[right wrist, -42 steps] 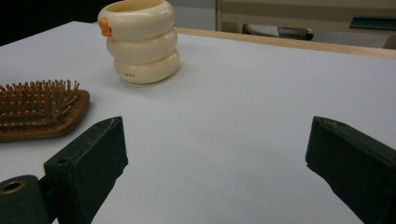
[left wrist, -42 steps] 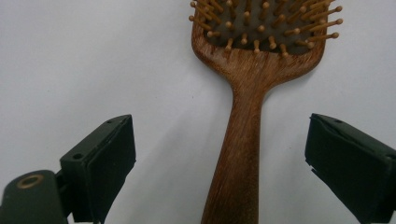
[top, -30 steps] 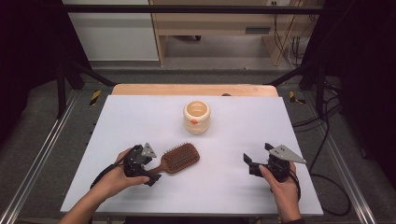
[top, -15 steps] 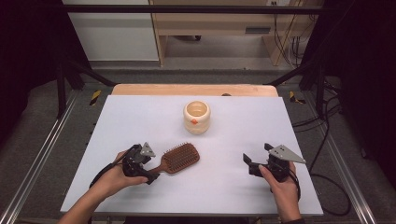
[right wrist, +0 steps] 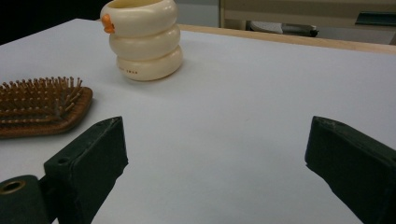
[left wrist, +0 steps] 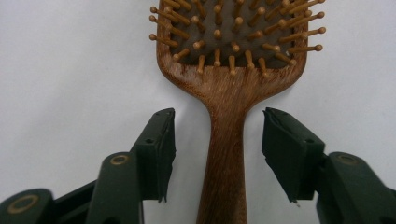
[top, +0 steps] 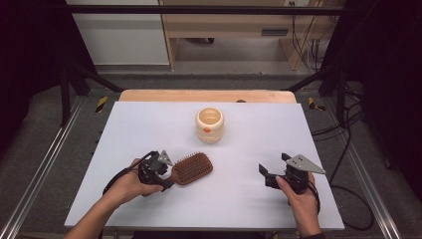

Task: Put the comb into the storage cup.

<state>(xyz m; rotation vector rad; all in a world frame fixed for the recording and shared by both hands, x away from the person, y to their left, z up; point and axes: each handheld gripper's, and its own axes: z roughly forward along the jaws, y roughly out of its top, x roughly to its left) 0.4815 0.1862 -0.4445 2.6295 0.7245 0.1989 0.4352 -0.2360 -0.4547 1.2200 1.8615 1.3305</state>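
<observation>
Your left hand-held gripper sits astride the handle of the hairbrush, and that is the relation your next move turns on. In the left gripper view the handle runs straight up the middle of the frame, between the two jaws and parallel to them, with the bristled head filling the upper centre. The jaws have just been closing, yet a strip of white tabletop shows on each side of the handle, so the pads are not yet pressing on the wood; call it narrowed, not gripping.

In the high view the brush lies at lower left of centre, bristles up, its long axis pointing up and right from your left hand-held gripper. Your right hand-held gripper is well apart at lower right, its jaws spread wide and holding nothing. The cream cup stands upright at upper centre, beyond the brush.

I judge you need only finish closing squarely across the handle.
</observation>
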